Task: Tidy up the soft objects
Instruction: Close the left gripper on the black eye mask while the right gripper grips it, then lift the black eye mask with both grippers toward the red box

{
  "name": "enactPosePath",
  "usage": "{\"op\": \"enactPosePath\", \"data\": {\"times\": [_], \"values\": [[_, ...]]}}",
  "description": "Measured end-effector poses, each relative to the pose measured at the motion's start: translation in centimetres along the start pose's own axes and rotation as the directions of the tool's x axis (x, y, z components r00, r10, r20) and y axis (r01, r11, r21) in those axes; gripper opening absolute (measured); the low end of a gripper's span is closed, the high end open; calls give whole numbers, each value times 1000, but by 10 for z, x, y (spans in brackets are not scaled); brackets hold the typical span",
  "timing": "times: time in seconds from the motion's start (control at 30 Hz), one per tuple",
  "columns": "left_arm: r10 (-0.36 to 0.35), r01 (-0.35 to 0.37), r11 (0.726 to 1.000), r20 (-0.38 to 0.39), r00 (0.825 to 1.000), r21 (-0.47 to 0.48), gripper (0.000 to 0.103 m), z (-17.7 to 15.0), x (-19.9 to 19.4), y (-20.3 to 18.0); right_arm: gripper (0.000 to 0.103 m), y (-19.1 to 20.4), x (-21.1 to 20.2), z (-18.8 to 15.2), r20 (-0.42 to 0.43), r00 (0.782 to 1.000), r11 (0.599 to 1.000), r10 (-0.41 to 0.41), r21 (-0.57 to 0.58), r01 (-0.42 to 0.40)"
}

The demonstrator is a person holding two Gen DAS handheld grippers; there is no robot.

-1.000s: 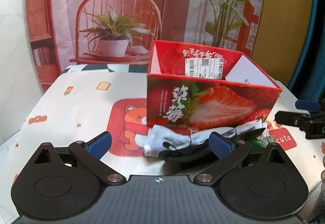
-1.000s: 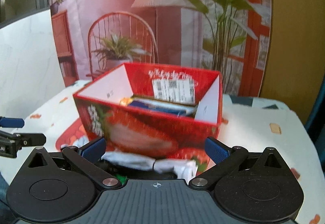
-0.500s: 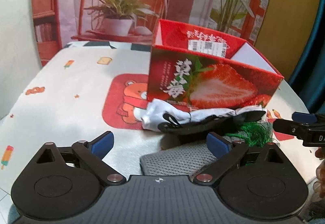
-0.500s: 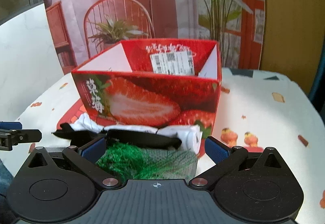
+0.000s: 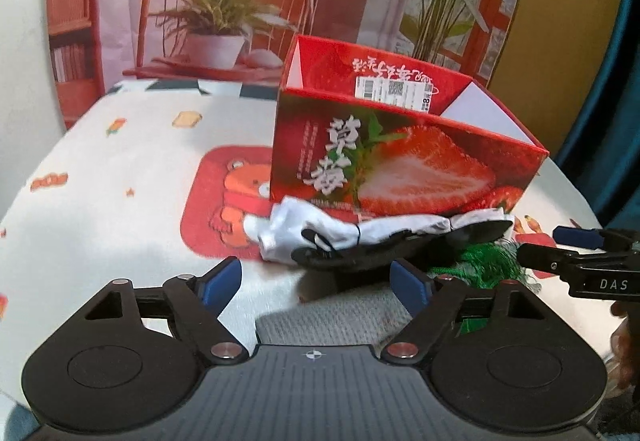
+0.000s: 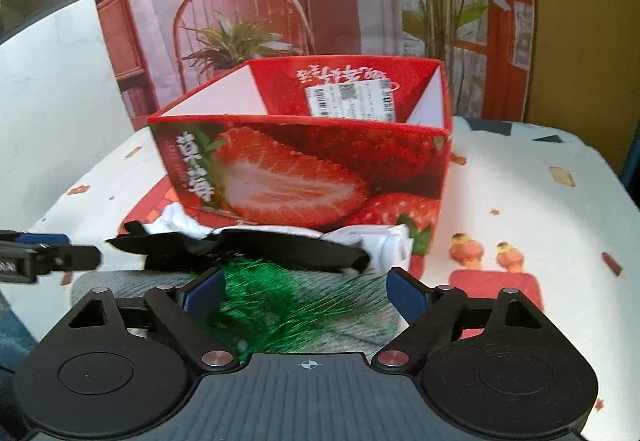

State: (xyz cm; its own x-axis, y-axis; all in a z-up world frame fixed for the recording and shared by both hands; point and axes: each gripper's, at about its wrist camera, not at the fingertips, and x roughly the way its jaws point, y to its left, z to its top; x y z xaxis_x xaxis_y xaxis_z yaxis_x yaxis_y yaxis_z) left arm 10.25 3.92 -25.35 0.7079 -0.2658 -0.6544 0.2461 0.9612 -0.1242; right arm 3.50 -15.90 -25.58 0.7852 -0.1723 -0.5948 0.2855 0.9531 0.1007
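Observation:
A red strawberry box (image 5: 404, 165) stands open on the table; it also shows in the right wrist view (image 6: 304, 169). In front of it lies a pile of soft things: a white cloth (image 5: 304, 229), a black strap-like piece (image 5: 384, 249), green tinsel (image 5: 488, 261) and a grey knitted cloth (image 5: 340, 325). The same pile shows in the right wrist view: white cloth (image 6: 384, 245), black piece (image 6: 256, 245), green tinsel (image 6: 280, 301). My left gripper (image 5: 316, 279) is open and empty just before the pile. My right gripper (image 6: 302, 291) is open and empty over the tinsel.
The table has a white patterned cloth (image 5: 120, 177) with a red bear print (image 5: 228, 201). A printed backdrop of a chair and plants (image 5: 224, 1) hangs behind. The right gripper's finger (image 5: 576, 261) enters the left view from the right; the left gripper's finger (image 6: 48, 257) shows at left.
Both grippers have drawn back and lower from the box. The pile of soft things now lies more fully in view, with the grey cloth and tinsel showing. Both stay open.

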Motion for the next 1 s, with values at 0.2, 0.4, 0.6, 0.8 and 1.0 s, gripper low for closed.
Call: {"op": "enactPosePath", "data": {"times": [0.2, 0.4, 0.6, 0.8, 1.0], "values": [[13, -13, 994, 0, 1000, 104, 75, 4, 25, -13, 75, -11, 20, 5, -20, 999, 999, -36, -42, 35], [-14, 16, 987, -13, 1000, 163, 70, 8, 41, -19, 62, -12, 42, 8, -32, 1000, 997, 1, -82, -3], [-49, 51, 979, -16, 999, 196, 70, 10, 49, -17, 52, -12, 53, 13, -41, 998, 992, 50, -115, -54], [-42, 44, 969, -14, 999, 241, 35, 12, 54, -16, 36, -11, 57, 15, -41, 997, 990, 64, -123, -68], [-62, 61, 972, -1, 998, 226, 17, 15, 52, -11, 12, -16, 55, 18, -22, 998, 993, 58, -100, -60]]}}
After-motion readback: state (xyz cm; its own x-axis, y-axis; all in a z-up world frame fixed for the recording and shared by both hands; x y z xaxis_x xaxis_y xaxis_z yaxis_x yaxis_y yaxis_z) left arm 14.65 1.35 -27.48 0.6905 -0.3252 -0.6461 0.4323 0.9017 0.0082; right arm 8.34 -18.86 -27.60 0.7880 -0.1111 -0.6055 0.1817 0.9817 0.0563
